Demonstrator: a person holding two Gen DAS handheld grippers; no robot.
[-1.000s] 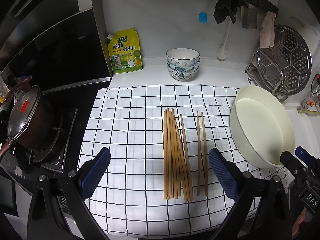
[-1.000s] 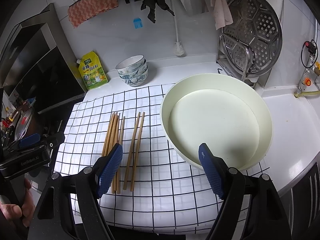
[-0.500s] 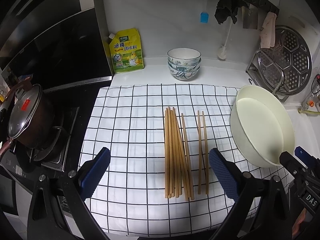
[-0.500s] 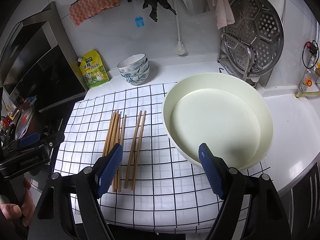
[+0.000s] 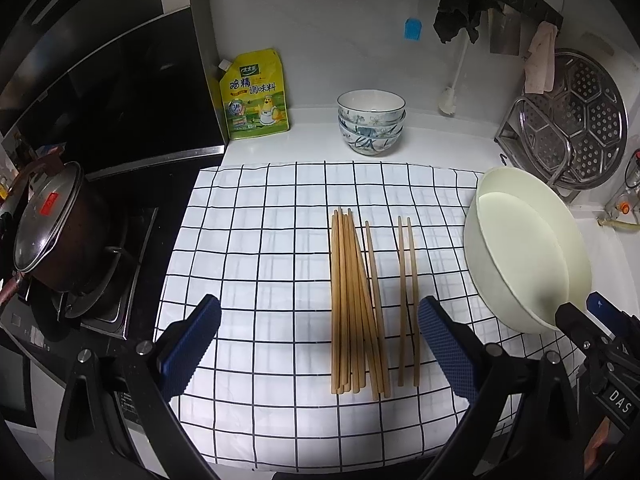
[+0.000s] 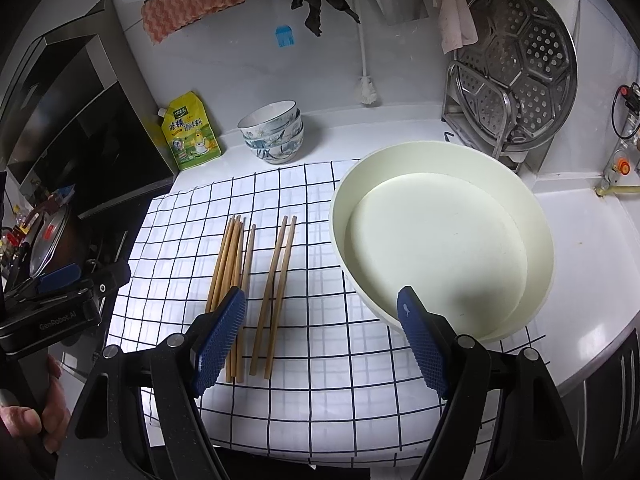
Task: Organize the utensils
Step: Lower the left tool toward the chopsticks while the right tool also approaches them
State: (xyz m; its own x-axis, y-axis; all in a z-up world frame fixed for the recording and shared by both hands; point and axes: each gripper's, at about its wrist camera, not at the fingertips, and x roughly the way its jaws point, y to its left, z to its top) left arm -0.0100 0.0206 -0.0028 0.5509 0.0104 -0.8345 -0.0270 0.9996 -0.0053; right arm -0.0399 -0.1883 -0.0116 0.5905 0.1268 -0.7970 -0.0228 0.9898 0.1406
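Observation:
A bundle of several wooden chopsticks (image 5: 352, 300) (image 6: 230, 260) lies on a white checked cloth (image 5: 272, 240) (image 6: 320, 380). One single chopstick (image 5: 374, 300) rests beside it, and a separate pair (image 5: 408, 300) (image 6: 276, 292) lies to the right. An empty cream basin (image 5: 520, 248) (image 6: 440, 240) stands at the cloth's right edge. My left gripper (image 5: 318, 344) hovers open above the near ends of the chopsticks. My right gripper (image 6: 320, 332) is open too, above the cloth between the pair and the basin. Neither holds anything.
Stacked patterned bowls (image 5: 371, 120) (image 6: 274, 132) and a yellow seasoning pouch (image 5: 254, 96) (image 6: 192, 132) stand by the back wall. A lidded pot (image 5: 52, 232) sits on the stove at left. A steel rack with a steamer plate (image 5: 576, 120) (image 6: 516, 64) stands at back right.
Both views have crept slightly forward and the scene sits a little lower in frame. The chopsticks and basin have not moved, and both grippers stay open.

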